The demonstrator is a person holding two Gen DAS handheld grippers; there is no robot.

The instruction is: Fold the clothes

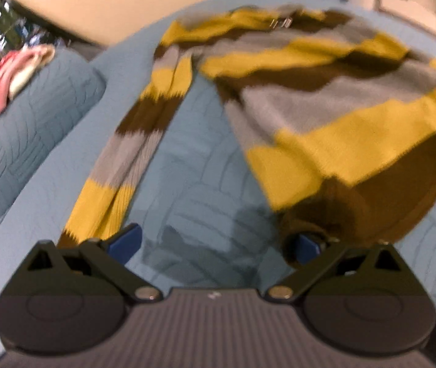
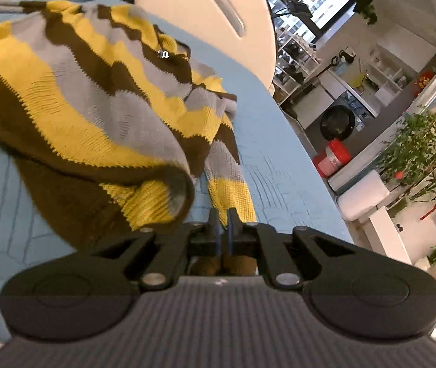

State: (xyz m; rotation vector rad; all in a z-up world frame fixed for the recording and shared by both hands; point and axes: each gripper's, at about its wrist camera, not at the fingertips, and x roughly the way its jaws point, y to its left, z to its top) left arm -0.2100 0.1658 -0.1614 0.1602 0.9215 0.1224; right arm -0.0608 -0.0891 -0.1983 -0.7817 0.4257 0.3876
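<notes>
The left tongs (image 1: 218, 242) stand spread wide at the bottom of the left wrist view, with bare blue quilted bed cover (image 1: 193, 165) between the blue pads and nothing pinched. The right-hand pad (image 1: 308, 243) sits just at the brown hem of the striped sweater (image 1: 325, 116), whose body fills the right and upper middle of the frame; one sleeve (image 1: 135, 141) runs down the left, ending beside the left-hand pad.

In the right wrist view, the right tongs (image 2: 223, 227) are nearly pressed together, with a narrow gap showing between the pads; brown knit shows just behind them, but whether it is pinched cannot be told. The sweater's yellow cuff lies right ahead of the tips, the bunched body spreading to the upper left.
</notes>
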